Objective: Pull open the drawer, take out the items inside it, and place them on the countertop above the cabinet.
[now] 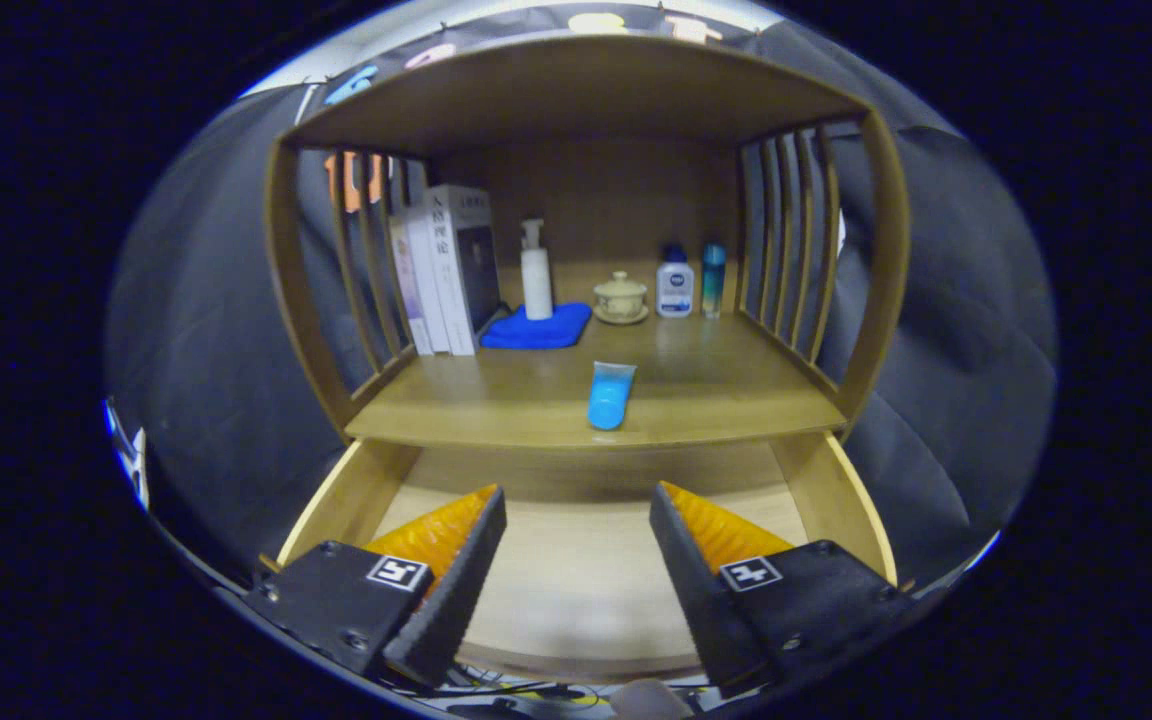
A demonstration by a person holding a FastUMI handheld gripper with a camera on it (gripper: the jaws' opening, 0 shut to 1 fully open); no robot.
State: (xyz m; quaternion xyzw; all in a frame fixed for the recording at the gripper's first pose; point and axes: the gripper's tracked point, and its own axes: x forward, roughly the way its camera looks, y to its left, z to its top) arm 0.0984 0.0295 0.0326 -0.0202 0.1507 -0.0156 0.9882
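The gripper (576,520) hangs spread and empty over the pulled-out drawer (586,570), whose visible floor looks bare. The blue tube (610,395) lies near the countertop (716,385) edge; a careless brush could knock it back in.

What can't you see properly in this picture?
- Drawer, gripper view: the open gripper hovers over it, and its fingers cover the side corners; the near end is blurred.
- Drawer's back: tucked under the countertop.
- Books and white bottle: print too small.
- Blue tube: far side hidden.
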